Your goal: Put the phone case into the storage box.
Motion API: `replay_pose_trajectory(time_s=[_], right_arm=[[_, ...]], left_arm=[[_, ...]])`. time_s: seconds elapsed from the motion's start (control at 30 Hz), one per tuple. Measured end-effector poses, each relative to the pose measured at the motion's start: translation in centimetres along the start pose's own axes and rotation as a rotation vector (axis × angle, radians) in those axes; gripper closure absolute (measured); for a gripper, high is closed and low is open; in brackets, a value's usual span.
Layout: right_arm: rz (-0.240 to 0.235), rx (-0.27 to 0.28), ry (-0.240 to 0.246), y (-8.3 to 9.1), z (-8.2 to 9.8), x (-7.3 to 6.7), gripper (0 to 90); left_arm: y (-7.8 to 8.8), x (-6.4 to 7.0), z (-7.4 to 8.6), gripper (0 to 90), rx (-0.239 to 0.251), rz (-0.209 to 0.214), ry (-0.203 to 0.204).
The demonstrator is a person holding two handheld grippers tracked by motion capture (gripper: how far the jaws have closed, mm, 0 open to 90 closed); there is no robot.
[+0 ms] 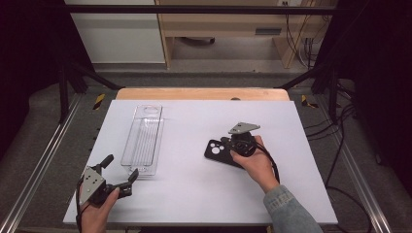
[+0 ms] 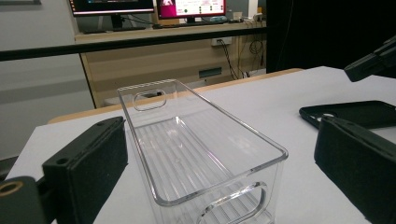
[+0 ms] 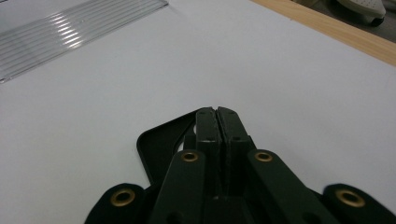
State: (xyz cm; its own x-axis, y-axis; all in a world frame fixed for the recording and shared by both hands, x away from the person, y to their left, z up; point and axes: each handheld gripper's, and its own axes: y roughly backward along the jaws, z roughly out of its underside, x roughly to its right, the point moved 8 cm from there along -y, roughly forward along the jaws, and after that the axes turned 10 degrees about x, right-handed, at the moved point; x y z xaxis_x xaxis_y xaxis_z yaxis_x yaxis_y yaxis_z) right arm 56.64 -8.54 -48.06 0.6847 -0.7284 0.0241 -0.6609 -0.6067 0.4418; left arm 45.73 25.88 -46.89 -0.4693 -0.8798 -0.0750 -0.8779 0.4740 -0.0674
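A clear plastic bin (image 1: 144,140), long and narrow w/ ribbed floor and cut-out handles at both ends, is seen lying on the white table (image 1: 194,194), left of centre, its long axis running away from the person. The left gripper (image 1: 118,171) is held low at the bin's near end, jaws spread wide; in the left gripper view the bin (image 2: 196,154) is seen between the two black jaws, near handle end closest, no contact visible. A black phone case (image 1: 217,150), camera cut-outs showing, lies flat on the table right of centre, well apart from the bin. The right gripper (image 1: 232,147) is held over the case by the right hand (image 1: 255,165). In the right gripper view its jaws are pressed together over the case (image 3: 161,144); whether the case edge is pinched btwn them can't be told. A wooden edge (image 1: 201,93) is visible beyond the table's far side.
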Motion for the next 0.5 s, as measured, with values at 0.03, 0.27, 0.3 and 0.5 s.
replay_pose_trajectory(time_s=[0.03, 0.27, 0.3, 0.5], right_arm=[[0.0, 0.0, 0.008, 0.3, 0.0, 0.0, 87.5], [0.017, 0.005, 0.044, 2.5, 0.1, 0.8, 77.2], [0.024, 0.0, 0.046, 2.9, 0.2, 1.0, 73.0], [0.055, -0.036, 0.025, 4.5, 0.7, 2.1, 44.7]], left_arm=[[0.0, 0.0, 0.0, 2.5, 0.0, 0.0, 0.0], [0.0, 0.0, 0.0, 2.5, -0.003, -0.001, 0.001], [0.0, 0.0, 0.1, 2.5, -0.003, 0.0, 0.001], [0.0, 0.1, 0.1, 2.5, -0.005, 0.0, 0.004]])
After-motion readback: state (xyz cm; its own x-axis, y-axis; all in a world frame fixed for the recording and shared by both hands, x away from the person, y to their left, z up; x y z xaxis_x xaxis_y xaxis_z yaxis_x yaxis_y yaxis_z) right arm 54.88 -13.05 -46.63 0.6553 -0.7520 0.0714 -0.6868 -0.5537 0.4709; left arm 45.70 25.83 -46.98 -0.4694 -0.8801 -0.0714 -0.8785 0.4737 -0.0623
